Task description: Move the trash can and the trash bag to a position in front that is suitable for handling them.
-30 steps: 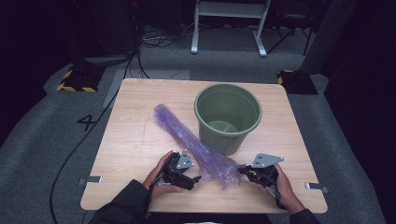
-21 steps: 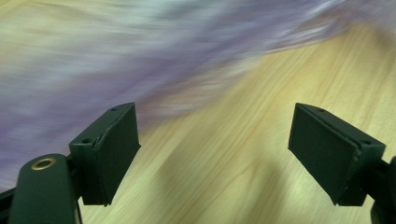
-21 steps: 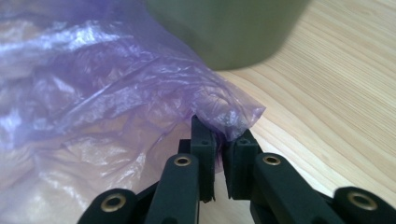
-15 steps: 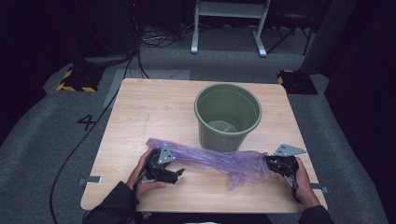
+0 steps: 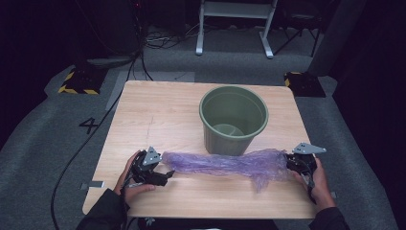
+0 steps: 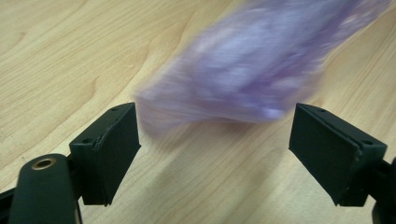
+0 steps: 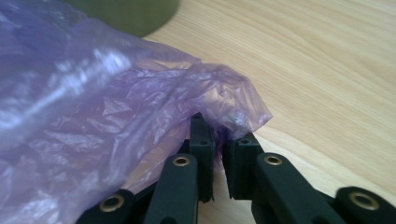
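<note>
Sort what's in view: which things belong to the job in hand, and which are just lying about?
In the job:
- purple plastic bag, stretched across the table in front of the green bucket
- right gripper, pinching the bag's edge
- left gripper, jaws open at the bag's other end

Lying about:
- black floor blocks with yellow stripes
- white metal frame behind
- floor cables

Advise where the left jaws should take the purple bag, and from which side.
Grip the narrow bunched end of the purple bag, which lies flat between the open left gripper jaws. Come in level from the table's left, along the bag's length. The right gripper already pinches the far, wider end, so the film is stretched in front of the green bucket.
</note>
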Demonstrator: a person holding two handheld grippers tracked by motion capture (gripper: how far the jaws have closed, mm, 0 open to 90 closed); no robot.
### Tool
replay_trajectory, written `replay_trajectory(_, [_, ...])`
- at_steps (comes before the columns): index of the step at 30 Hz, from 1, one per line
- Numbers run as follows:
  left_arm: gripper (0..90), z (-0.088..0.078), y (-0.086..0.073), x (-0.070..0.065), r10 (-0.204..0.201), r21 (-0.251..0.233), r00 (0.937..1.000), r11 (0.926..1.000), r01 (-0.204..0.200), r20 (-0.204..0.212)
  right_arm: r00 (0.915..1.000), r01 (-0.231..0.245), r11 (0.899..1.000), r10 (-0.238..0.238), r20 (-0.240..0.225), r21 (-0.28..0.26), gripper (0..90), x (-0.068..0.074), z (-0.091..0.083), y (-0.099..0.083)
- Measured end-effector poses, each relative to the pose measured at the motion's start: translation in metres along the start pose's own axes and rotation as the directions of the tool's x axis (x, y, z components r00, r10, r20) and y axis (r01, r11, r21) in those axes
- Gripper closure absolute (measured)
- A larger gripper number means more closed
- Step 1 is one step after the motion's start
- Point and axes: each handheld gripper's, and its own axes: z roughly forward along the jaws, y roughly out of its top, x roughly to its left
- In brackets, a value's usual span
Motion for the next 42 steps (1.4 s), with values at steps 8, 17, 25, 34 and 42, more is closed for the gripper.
replay_trajectory(8, [17.3,0.016,0.005,-0.007,0.052,0.017,0.9976,0.9985,-0.053,0.045,0.9985,-0.026,1.0,0.026,0.049,0.002,43.1,-0.012,-0.005,-0.001])
replay_trajectory(17, [42.4,0.023,0.008,-0.01,0.081,0.03,0.9934,0.996,-0.083,0.082,0.9953,-0.034,0.999,0.036,0.09,-0.031,23.4,-0.017,-0.028,-0.001])
replay_trajectory(25, [48.1,0.022,0.005,-0.01,0.078,0.032,0.992,0.9962,-0.081,0.099,0.9891,-0.076,0.994,0.086,0.119,-0.081,25.4,-0.015,-0.058,0.0])
replay_trajectory(34, [50.4,0.021,0.004,-0.012,0.078,0.027,0.9911,0.9963,-0.082,0.108,0.9886,-0.07,0.983,0.091,0.12,-0.168,26.2,0.005,-0.083,0.017])
replay_trajectory(42, [47.7,0.022,0.004,-0.015,0.075,0.029,0.9905,0.9965,-0.079,0.115,0.9976,-0.051,0.976,0.06,0.036,-0.211,26.6,0.028,-0.09,0.029])
